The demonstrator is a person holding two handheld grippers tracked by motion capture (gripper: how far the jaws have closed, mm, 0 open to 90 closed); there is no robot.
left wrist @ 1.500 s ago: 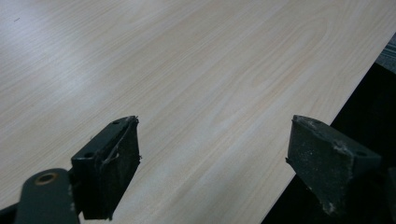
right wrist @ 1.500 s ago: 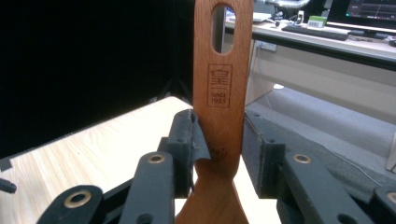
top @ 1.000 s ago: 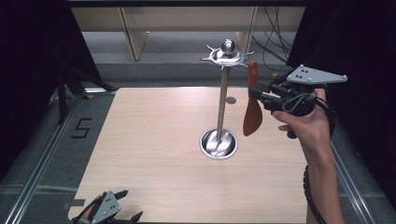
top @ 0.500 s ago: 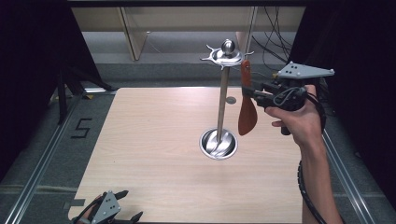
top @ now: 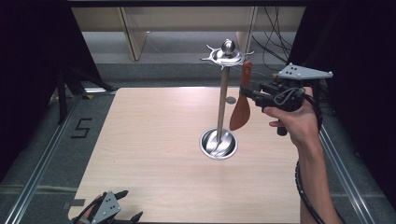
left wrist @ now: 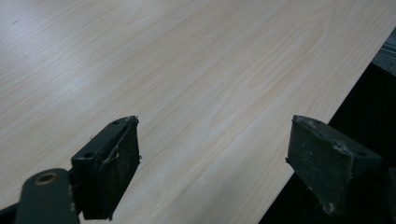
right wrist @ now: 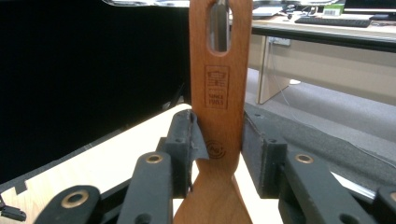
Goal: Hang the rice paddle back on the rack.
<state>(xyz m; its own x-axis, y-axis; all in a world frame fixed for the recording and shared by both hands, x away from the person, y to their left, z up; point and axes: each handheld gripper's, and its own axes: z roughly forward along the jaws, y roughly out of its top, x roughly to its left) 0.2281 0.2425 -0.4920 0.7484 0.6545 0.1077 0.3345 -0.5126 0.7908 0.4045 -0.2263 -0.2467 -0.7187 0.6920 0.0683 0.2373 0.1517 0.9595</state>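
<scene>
A tall metal stand rises from a round steel base at the middle of the wooden table, with a crown of hooks at its top. My right gripper is just right of the pole, shut on the handle of a brown wooden spatula that hangs blade down. The handle's upper end is close beside the hooks. In the right gripper view the pads press both edges of the spatula, and metal shows through its slot. My left gripper rests open at the table's near left edge, nothing between its jaws.
Black curtains close in both sides. Metal rails run along the floor beside the table, with a "5" mark at the left. A shelf unit and cables stand behind the table. A small grey disc lies behind the stand.
My right hand has carried the spatula a little left and up, toward the stand's hooks. The left gripper has stayed where it was.
</scene>
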